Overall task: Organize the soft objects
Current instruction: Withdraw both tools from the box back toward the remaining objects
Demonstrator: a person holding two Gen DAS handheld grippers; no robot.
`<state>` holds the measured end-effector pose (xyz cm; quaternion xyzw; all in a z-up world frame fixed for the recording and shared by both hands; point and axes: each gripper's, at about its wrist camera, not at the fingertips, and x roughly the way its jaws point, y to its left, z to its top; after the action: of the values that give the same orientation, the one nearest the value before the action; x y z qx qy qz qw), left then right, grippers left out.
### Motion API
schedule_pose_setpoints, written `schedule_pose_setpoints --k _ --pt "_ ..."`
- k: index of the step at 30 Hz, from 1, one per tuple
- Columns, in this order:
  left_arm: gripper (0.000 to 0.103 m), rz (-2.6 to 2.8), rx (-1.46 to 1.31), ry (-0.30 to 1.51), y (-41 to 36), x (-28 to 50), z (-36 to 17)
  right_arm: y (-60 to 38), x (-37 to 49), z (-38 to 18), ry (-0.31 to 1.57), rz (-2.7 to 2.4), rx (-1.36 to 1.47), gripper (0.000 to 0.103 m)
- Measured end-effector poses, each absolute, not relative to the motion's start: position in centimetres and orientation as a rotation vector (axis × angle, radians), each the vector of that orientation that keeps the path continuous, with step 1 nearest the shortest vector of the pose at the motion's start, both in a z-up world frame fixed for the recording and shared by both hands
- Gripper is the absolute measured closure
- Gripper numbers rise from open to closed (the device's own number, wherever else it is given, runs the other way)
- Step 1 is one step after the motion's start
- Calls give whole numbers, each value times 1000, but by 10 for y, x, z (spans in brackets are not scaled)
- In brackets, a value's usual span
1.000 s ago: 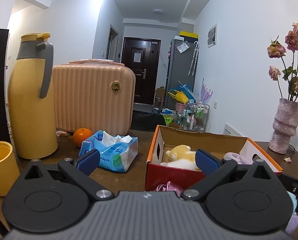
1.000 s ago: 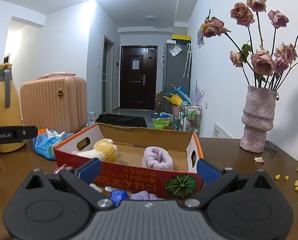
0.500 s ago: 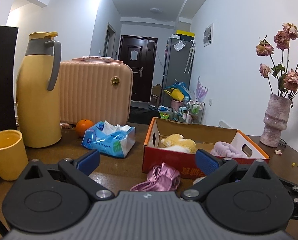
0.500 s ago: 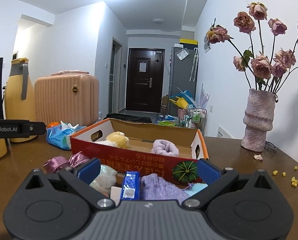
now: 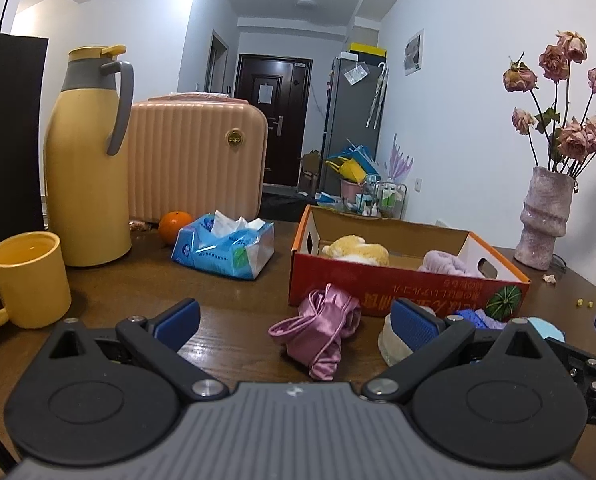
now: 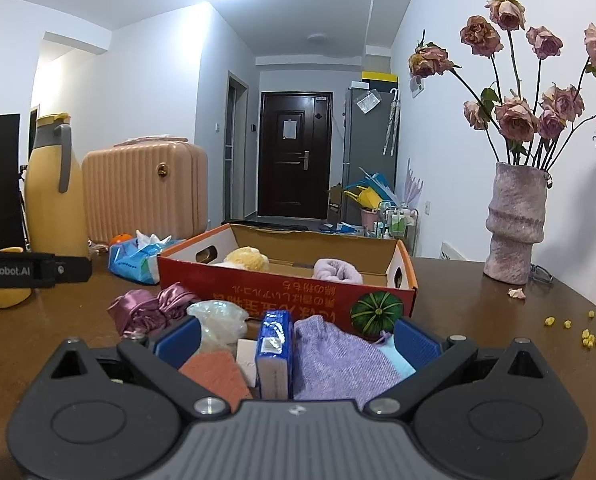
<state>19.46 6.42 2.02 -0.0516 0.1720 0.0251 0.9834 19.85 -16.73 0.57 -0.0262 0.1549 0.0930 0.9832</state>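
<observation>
A red cardboard box (image 5: 401,292) (image 6: 282,292) stands on the brown table and holds a yellow plush toy (image 5: 357,247) (image 6: 246,259) and a rolled lilac towel (image 5: 445,262) (image 6: 335,271). In front of it lie a pink satin cloth (image 5: 321,330) (image 6: 146,310), a clear bag of pale stuff (image 6: 218,322), a blue packet (image 6: 274,350), a lilac knit cloth (image 6: 337,362) and an orange-pink cloth (image 6: 218,378). My left gripper (image 5: 294,320) is open, with the satin cloth just ahead between its fingers. My right gripper (image 6: 296,340) is open over the pile of soft things.
A yellow mug (image 5: 28,278), a yellow thermos jug (image 5: 88,160), a pink ribbed case (image 5: 196,160), an orange (image 5: 174,222) and a blue tissue pack (image 5: 226,250) fill the left side. A vase of dried roses (image 6: 513,224) stands at the right, with yellow crumbs (image 6: 577,330) nearby.
Both grippers have drawn back from the box and lowered. The satin cloth and the pile of soft things in front of the box have come into view. Both stay open.
</observation>
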Motion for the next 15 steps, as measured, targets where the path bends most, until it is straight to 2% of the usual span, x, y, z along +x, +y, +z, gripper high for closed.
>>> schedule_pose_setpoints --k 15 --pt "0 51 -100 411 65 194 9 -142 205 -16 460 295 -112 0"
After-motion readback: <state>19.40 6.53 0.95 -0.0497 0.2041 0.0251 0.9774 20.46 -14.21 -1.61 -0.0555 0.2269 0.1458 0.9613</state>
